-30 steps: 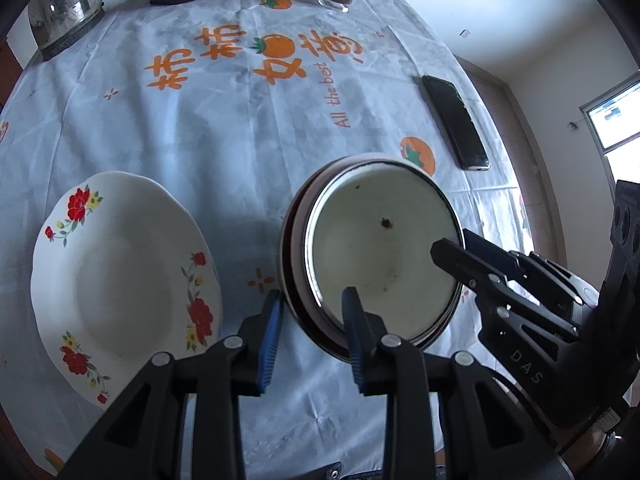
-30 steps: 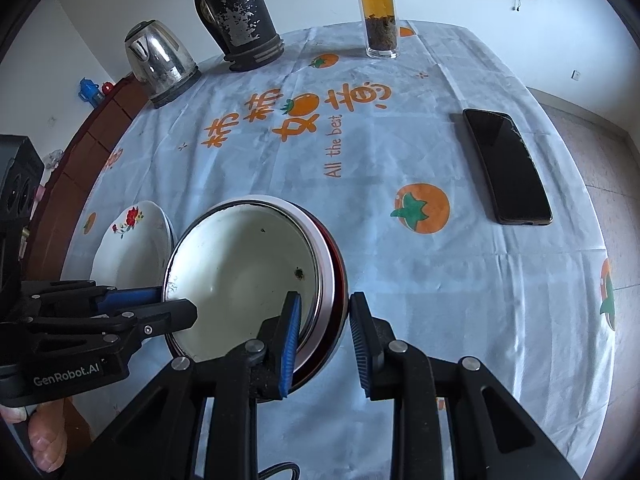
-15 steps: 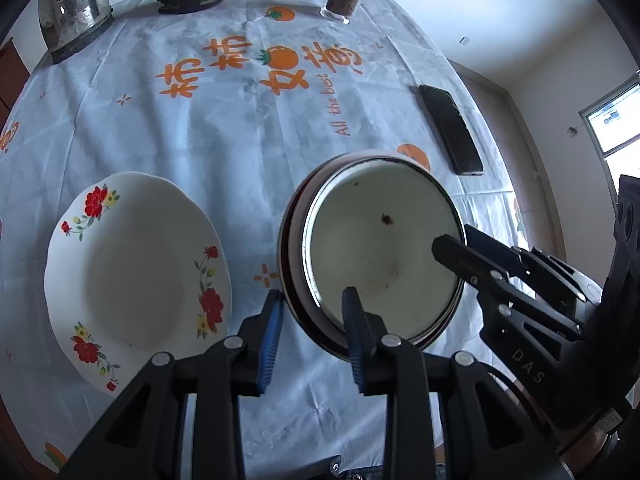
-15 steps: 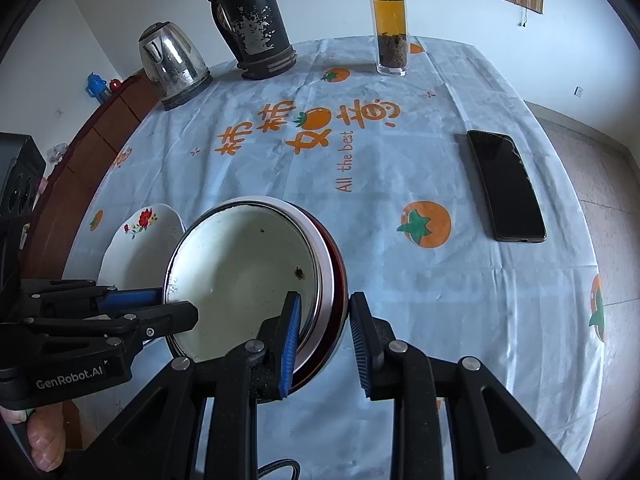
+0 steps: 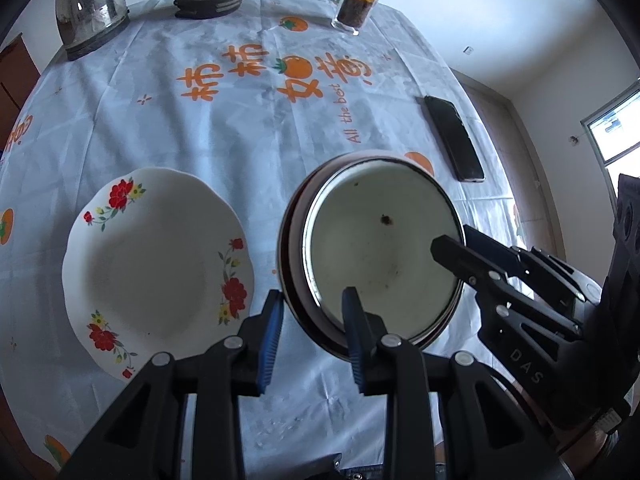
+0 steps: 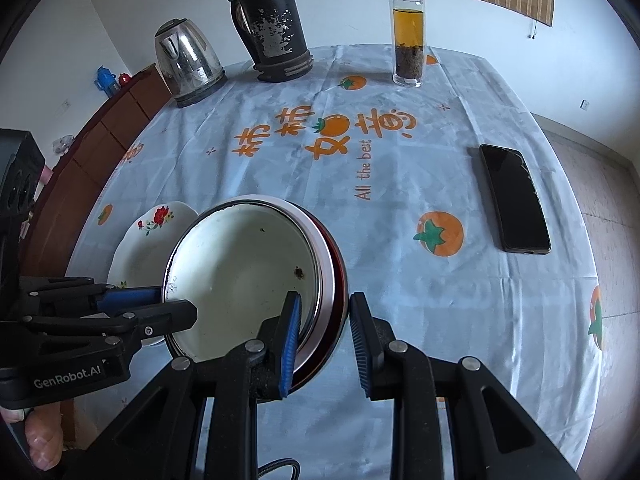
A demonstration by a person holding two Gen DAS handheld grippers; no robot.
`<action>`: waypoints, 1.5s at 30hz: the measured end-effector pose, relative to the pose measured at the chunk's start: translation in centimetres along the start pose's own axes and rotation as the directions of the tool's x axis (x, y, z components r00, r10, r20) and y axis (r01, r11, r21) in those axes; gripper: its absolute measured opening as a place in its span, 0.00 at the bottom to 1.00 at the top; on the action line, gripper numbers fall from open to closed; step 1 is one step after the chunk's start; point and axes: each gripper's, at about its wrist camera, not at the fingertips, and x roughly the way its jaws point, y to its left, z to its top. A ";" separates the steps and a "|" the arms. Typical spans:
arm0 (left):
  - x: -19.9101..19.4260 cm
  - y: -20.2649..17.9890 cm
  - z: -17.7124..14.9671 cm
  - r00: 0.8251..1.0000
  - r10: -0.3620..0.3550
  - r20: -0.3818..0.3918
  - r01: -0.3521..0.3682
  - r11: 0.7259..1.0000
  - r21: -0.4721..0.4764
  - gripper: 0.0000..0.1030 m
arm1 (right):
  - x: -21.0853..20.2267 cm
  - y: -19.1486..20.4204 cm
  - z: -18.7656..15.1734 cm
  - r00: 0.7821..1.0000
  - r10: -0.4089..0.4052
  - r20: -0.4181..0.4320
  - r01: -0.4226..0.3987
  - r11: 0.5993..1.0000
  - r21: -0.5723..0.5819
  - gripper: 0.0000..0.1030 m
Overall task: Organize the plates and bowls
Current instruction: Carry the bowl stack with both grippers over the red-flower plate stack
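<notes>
Two grippers carry one nested stack (image 5: 380,248), a white enamel bowl inside a pale dish and a dark red one: the left gripper (image 5: 312,328) is clamped on its near-left rim, the right gripper (image 6: 324,330) on the opposite rim. It hangs above the tabletop's near edge, so that nesting looks done. The floral plate (image 5: 156,256) lies alone just beside it, still to be joined
</notes>
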 end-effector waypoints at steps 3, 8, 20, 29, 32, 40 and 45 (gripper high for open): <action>-0.4 0.4 -0.2 1.000 0.001 0.007 -0.001 1.000 -0.006 0.27 | -0.1 0.5 0.0 1.000 0.002 0.002 -0.002 1.000 -0.008 0.26; -1.1 1.2 -0.4 1.000 0.003 0.019 -0.002 1.000 -0.015 0.27 | -0.2 1.4 0.1 1.000 0.005 0.004 -0.005 1.000 -0.021 0.26; -2.4 2.8 -1.1 0.999 0.013 0.041 -0.011 0.999 -0.042 0.27 | -0.4 3.5 0.2 1.000 0.013 0.007 -0.012 0.999 -0.052 0.26; -3.2 3.9 -1.6 0.998 0.024 0.055 -0.020 0.998 -0.064 0.27 | -0.5 4.8 0.4 1.000 0.023 0.010 -0.022 0.997 -0.075 0.26; -3.4 4.4 -1.7 0.998 0.029 0.058 -0.025 0.997 -0.073 0.27 | -0.4 5.3 0.5 1.000 0.030 0.009 -0.029 0.996 -0.084 0.26; -3.8 5.8 -2.0 0.997 0.043 0.061 -0.037 0.994 -0.101 0.27 | 0.1 6.7 0.9 0.999 0.047 0.005 -0.046 0.993 -0.108 0.26; -3.9 6.5 -2.1 0.997 0.051 0.061 -0.043 0.992 -0.118 0.27 | 0.5 7.4 1.1 0.998 0.057 -0.001 -0.057 0.991 -0.123 0.26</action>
